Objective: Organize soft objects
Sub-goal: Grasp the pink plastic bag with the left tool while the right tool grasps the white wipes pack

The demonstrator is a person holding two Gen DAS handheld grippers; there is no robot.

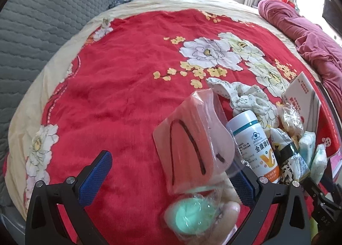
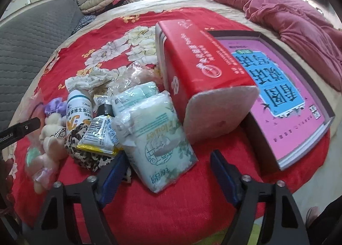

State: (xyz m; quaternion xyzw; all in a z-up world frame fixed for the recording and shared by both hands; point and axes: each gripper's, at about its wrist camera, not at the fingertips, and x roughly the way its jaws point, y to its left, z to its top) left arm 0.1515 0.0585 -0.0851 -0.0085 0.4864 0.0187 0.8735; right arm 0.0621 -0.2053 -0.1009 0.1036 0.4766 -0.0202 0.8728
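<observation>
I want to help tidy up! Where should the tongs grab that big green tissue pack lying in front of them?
Probably the tissue pack is best taken across its near, narrow end, coming straight in from the front. The right tongs are open with that end between the fingers, so closing would squeeze its two long soft sides. The red box crowds its far right side, and the yellow-edged packet its left.

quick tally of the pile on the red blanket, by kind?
Tissue packs: 2
Vitamin bottle: 1
Boxes, red and the open one with the pink book: 2
Wrapped pink toy: 1
Snack pouch: 1
Floral cloth: 1
Total: 8
</observation>
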